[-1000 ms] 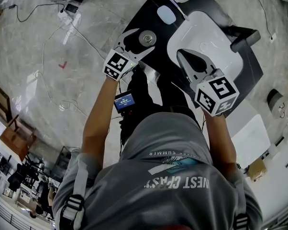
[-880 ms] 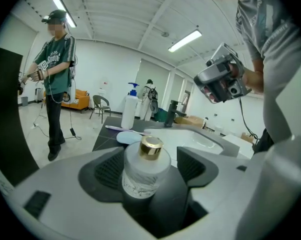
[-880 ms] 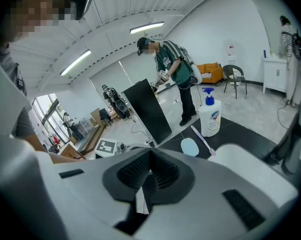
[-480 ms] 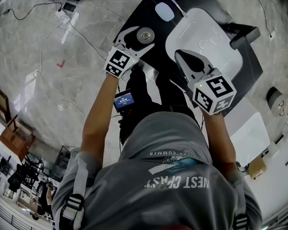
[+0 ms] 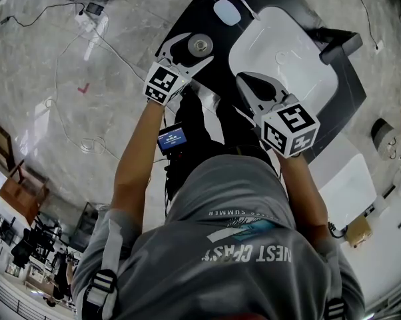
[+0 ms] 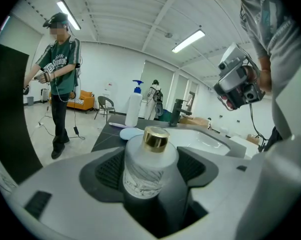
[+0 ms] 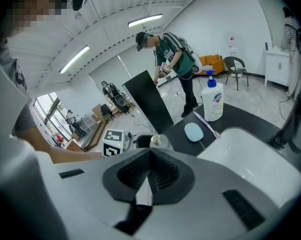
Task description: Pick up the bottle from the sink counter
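Observation:
A small frosted bottle with a gold cap stands on the black sink counter. My left gripper has its jaws either side of the bottle, deep between them and open; whether the pads touch it is unclear. The bottle's base is hidden in the left gripper view. From the right gripper view only its cap shows. My right gripper hovers over the near rim of the white sink basin, shut and holding nothing.
At the back of the counter stand a pump bottle, a pale blue oval soap and a toothbrush. A dark faucet sits right of the basin. Another person stands nearby; cables lie on the floor.
My left gripper has slid forward so the bottle sits deeper between its jaws. My right gripper has drifted slightly left, still shut over the basin.

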Available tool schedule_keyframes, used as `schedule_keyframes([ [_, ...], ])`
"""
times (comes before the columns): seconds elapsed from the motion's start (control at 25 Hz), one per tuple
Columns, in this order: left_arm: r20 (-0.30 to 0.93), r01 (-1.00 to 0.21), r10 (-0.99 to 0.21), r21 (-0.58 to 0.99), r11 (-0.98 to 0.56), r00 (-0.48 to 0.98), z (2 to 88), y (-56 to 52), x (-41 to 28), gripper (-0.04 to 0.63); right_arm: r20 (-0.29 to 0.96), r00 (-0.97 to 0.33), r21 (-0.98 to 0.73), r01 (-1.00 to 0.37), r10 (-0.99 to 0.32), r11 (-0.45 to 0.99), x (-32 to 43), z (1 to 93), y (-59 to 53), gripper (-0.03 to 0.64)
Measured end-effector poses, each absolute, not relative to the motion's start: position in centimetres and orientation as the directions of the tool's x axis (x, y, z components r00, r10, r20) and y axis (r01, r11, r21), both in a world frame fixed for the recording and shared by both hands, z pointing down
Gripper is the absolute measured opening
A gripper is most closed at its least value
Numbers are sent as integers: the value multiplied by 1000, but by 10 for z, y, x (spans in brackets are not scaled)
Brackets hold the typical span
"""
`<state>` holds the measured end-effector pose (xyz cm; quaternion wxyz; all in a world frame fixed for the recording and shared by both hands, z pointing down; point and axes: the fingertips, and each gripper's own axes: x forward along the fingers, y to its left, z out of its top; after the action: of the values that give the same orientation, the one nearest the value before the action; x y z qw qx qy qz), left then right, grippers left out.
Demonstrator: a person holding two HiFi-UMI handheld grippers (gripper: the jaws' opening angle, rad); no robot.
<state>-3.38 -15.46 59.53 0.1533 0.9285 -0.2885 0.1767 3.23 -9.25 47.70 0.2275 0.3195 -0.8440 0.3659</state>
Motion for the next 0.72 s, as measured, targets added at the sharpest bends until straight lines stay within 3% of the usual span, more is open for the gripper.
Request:
schedule_keyframes([
  [0.72, 468, -597, -476, 149, -788, 745, 593, -129, -40, 320, 627, -688, -475, -709, -365, 521, 30, 490, -76, -3],
])
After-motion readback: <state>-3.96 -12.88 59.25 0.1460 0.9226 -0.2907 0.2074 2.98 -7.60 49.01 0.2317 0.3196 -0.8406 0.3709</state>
